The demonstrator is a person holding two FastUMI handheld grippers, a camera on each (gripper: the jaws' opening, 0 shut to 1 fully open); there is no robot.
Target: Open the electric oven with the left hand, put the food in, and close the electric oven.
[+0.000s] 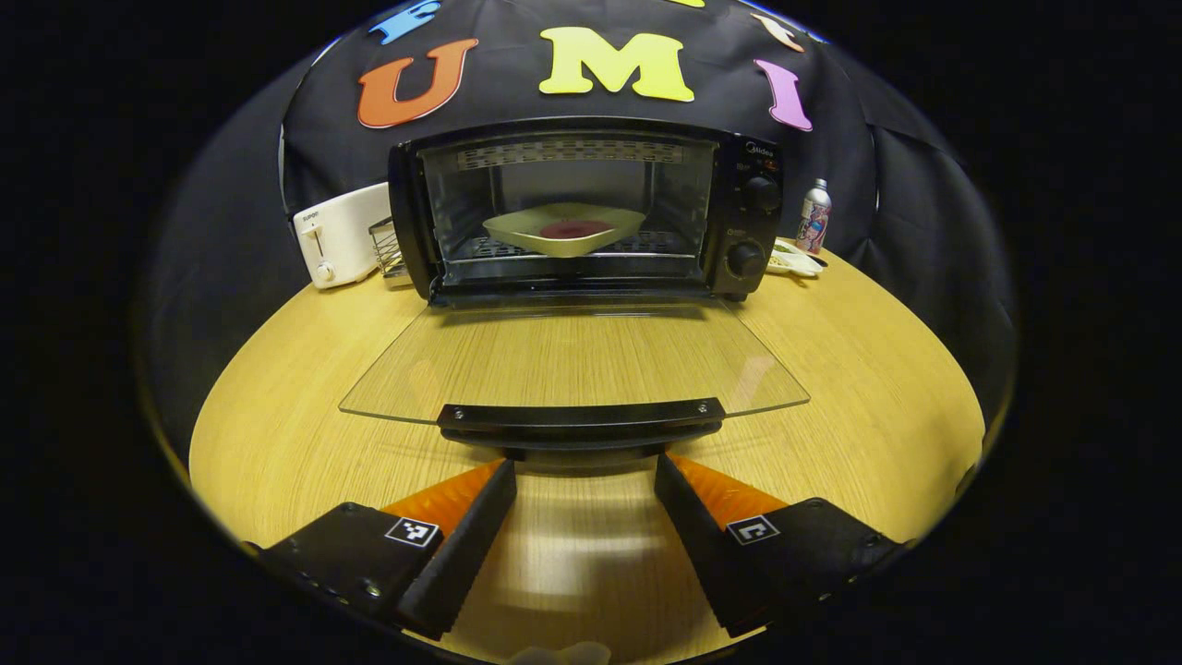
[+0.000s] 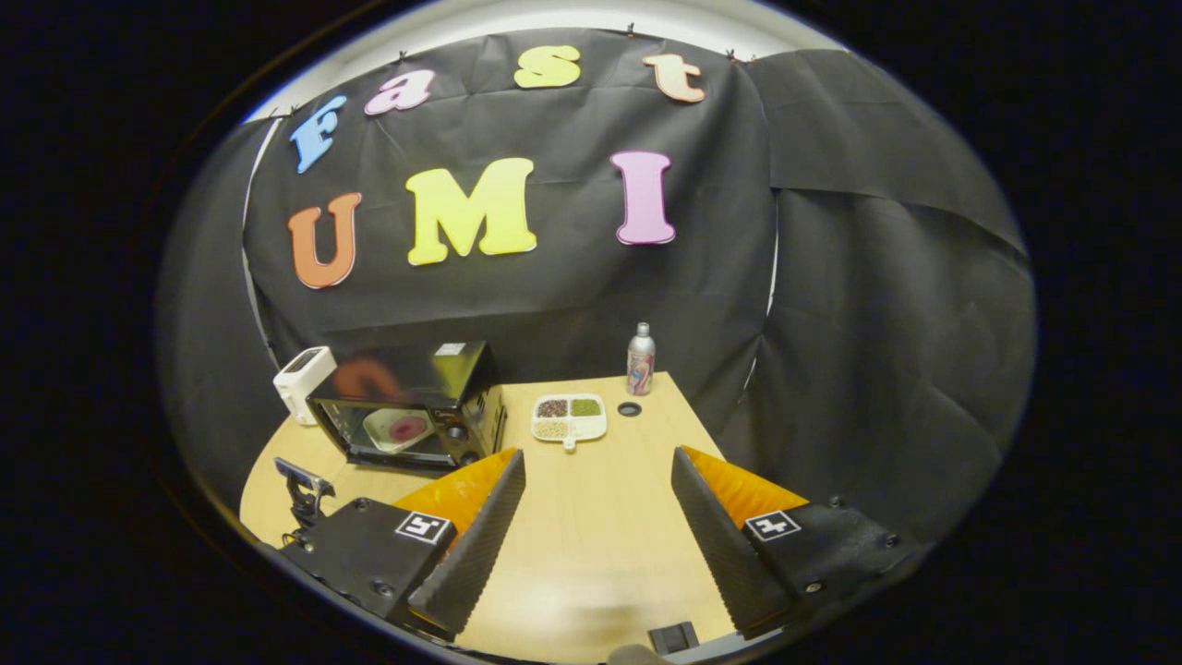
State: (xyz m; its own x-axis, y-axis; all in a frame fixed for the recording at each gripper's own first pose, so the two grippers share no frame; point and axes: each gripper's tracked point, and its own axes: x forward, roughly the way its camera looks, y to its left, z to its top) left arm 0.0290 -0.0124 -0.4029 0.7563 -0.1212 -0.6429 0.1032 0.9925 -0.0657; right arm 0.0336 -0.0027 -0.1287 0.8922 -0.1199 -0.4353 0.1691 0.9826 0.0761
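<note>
The food is in and closing is the step in hand: the electric oven [image 1: 582,208] stands ahead of the left gripper [image 1: 584,480], its glass door [image 1: 572,365] lowered flat, the door handle [image 1: 580,417] just beyond the jaws, which stand wide apart and hold nothing. The dish of food [image 1: 565,227] sits on the rack inside. Next, the jaws likely must get under the handle and swing it up. The right gripper [image 2: 597,494] hangs spread and empty over the tabletop [image 2: 600,517].

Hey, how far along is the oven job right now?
Done: the oven door lies fully open and the dish of food sits on the rack inside. In hand: nothing; the left gripper sits open-jawed just before the door handle. Left: closing the door.
</note>
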